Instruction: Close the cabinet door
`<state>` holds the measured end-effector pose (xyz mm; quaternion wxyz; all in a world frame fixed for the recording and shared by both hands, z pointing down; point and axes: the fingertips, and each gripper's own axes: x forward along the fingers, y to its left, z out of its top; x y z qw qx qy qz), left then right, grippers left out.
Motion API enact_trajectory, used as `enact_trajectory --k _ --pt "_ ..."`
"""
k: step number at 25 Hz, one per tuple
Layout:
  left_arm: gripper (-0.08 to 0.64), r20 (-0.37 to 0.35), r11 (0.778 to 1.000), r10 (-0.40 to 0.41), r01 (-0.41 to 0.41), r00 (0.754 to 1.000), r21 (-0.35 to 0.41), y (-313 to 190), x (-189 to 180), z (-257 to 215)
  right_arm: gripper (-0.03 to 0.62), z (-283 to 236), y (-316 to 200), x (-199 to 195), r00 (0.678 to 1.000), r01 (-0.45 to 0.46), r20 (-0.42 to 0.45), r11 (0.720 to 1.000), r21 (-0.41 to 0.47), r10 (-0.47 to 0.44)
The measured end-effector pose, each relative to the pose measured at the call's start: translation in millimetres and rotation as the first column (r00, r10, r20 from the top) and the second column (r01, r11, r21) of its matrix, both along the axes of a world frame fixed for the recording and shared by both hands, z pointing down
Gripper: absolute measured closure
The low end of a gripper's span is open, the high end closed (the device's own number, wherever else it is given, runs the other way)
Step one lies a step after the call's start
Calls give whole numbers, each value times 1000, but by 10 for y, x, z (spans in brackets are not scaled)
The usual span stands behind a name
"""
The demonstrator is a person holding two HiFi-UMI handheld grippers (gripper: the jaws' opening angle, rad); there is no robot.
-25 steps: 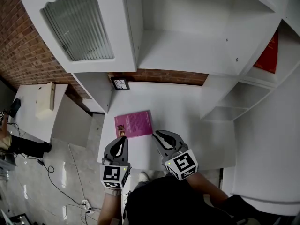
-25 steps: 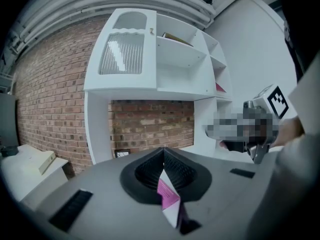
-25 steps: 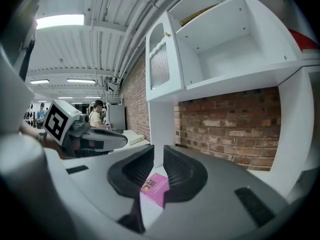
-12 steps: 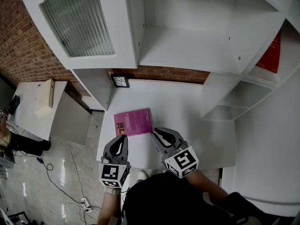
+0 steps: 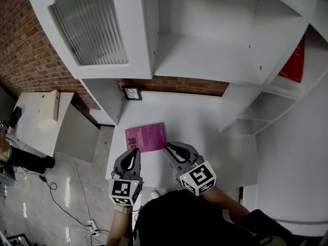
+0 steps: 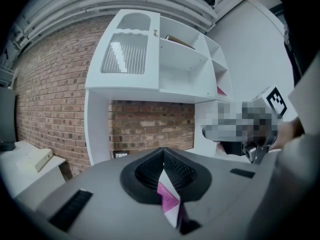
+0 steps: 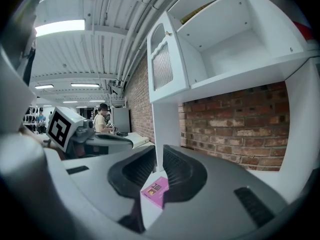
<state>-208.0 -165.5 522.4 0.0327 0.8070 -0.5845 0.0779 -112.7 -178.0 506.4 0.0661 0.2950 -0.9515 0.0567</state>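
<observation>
The white cabinet's door (image 5: pixel 92 29), with a ribbed glass pane, stands swung open to the left of an empty shelf bay (image 5: pixel 205 55). It also shows in the left gripper view, door (image 6: pixel 127 59), and the right gripper view, door (image 7: pixel 161 64). Both grippers hover low over the near edge of the white table (image 5: pixel 205 132), well below the door. My left gripper (image 5: pixel 136 150) (image 6: pixel 163 151) is shut on nothing. My right gripper (image 5: pixel 171 146) (image 7: pixel 159 151) shows a narrow gap between its jaws, with nothing in it. A pink book (image 5: pixel 146 137) (image 6: pixel 167 194) (image 7: pixel 156 190) lies flat just beyond both.
A small framed picture (image 5: pixel 131 92) leans on the brick wall under the cabinet. More open shelves with a red item (image 5: pixel 294 63) stand to the right. A low side table with a box (image 5: pixel 49 106) sits left; cables cross the floor. A person (image 7: pixel 103 118) stands far off.
</observation>
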Motion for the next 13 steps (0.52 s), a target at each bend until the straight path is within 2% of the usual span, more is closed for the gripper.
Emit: enact_trajectory --k 13 --pt "551 -1 1000 -18 18 1000 3 18 -123 1 532 68 3 44 999 -35 -9 999 -19 35"
